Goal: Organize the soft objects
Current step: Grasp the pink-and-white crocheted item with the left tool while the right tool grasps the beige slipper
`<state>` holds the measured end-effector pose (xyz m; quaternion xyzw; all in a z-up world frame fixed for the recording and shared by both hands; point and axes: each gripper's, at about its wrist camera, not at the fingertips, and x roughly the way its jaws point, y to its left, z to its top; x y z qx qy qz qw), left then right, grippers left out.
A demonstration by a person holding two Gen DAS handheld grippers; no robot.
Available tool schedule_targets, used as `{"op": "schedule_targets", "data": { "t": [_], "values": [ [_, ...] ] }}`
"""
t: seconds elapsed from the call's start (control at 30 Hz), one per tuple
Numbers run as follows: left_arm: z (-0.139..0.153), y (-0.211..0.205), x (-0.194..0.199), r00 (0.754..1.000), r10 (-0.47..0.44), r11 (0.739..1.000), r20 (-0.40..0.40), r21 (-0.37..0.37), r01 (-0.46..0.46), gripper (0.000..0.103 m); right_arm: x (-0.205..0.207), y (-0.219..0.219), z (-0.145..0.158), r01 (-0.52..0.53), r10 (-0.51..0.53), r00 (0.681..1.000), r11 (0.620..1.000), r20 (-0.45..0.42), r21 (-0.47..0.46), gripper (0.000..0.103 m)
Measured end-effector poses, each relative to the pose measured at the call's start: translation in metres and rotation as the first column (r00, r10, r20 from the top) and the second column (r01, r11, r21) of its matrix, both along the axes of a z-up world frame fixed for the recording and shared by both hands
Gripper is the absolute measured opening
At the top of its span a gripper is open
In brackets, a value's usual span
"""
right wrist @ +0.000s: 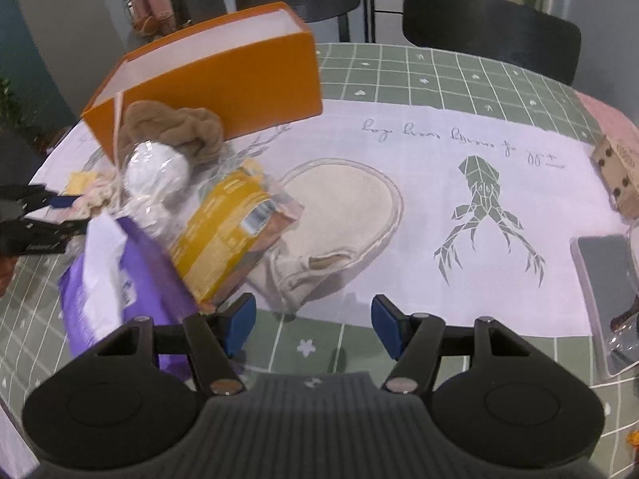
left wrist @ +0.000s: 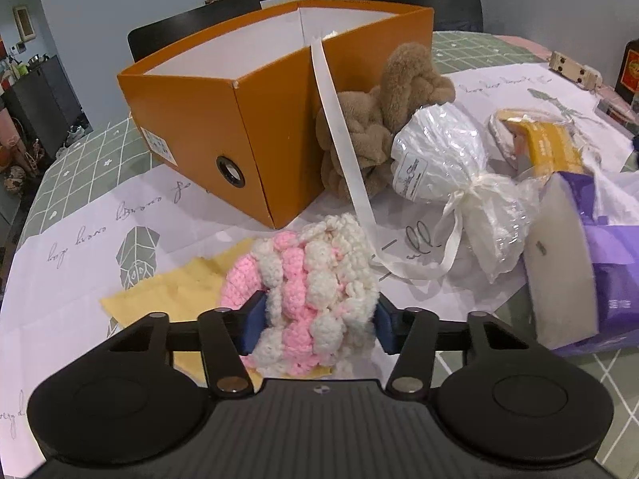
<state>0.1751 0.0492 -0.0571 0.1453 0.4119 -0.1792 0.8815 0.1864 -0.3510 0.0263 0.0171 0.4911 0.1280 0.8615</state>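
Left wrist view shows the left gripper (left wrist: 317, 319) with its jaws on either side of a pink and white crocheted piece (left wrist: 307, 291); both blue pads press into the yarn, so the jaws pinch it. The crocheted piece sits partly over a yellow cloth (left wrist: 175, 291) on the table (left wrist: 80, 215), just in front of the open orange box (left wrist: 223, 119). A white ribbon (left wrist: 343, 139) trails from the box rim down past the crochet. A brown plush knot (left wrist: 383, 119) lies against the box's right side, with a white ball wrapped in clear plastic (left wrist: 435, 151) touching it on the near side. A purple tissue pack (left wrist: 591, 279) lies to the right.

Right wrist view shows the right gripper (right wrist: 313, 323) with its jaws spread and nothing between them, above the green checked tablecloth (right wrist: 439, 76). A cream mitt (right wrist: 339, 215) lies just beyond the jaws, and a yellow-labelled packet (right wrist: 223, 235) leans partly over its left side.
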Motion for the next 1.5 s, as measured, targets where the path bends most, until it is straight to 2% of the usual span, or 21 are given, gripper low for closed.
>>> {"op": "schedule_targets", "data": {
  "t": [0.13,0.33,0.47,0.53,0.6,0.63,0.8,0.87,1.03,1.2,1.5],
  "values": [
    [0.006,0.003,-0.005,1.0,0.003,1.0,0.01,-0.02,-0.003,0.053,0.013,-0.001,-0.011,0.046,-0.046,0.999,0.999,-0.009,0.024,0.064],
    [0.018,0.01,-0.011,0.999,0.009,0.999,0.038,-0.052,-0.007,0.052,0.036,-0.009,-0.031,0.16,-0.156,0.986,0.984,-0.05,0.075,0.064],
    [0.027,0.018,-0.012,0.998,0.025,0.997,0.058,-0.081,-0.02,0.052,0.053,-0.02,-0.044,0.259,-0.249,0.965,0.956,-0.087,0.14,0.063],
    [0.03,0.021,-0.013,0.998,0.03,0.996,0.063,-0.09,-0.025,0.052,0.059,-0.023,-0.049,0.292,-0.278,0.955,0.941,-0.101,0.17,0.06],
    [0.031,0.023,-0.014,0.998,0.029,0.995,0.064,-0.093,-0.023,0.052,0.063,-0.024,-0.053,0.31,-0.294,0.95,0.933,-0.111,0.182,0.05],
    [0.031,0.023,-0.015,0.998,0.028,0.996,0.065,-0.09,-0.022,0.052,0.065,-0.023,-0.055,0.307,-0.289,0.95,0.933,-0.115,0.188,0.042],
    [0.028,0.024,-0.018,0.998,0.015,0.996,0.054,-0.089,-0.01,0.052,0.067,-0.019,-0.058,0.298,-0.282,0.953,0.935,-0.106,0.192,0.026],
    [0.026,0.024,-0.018,0.999,0.015,0.996,0.052,-0.091,-0.01,0.052,0.067,-0.021,-0.059,0.298,-0.281,0.954,0.932,-0.109,0.207,0.012],
    [0.026,0.023,-0.019,0.999,0.008,0.996,0.05,-0.089,-0.004,0.052,0.064,-0.023,-0.057,0.273,-0.26,0.962,0.936,-0.086,0.222,0.006],
    [0.027,0.023,-0.02,0.998,0.011,0.996,0.055,-0.092,-0.006,0.052,0.06,-0.021,-0.048,0.241,-0.235,0.97,0.948,-0.055,0.207,0.004],
    [0.03,0.029,-0.023,0.998,0.018,0.996,0.062,-0.09,-0.013,0.052,0.05,-0.027,-0.025,0.227,-0.231,0.973,0.967,0.023,0.114,0.003]
  ]
}}
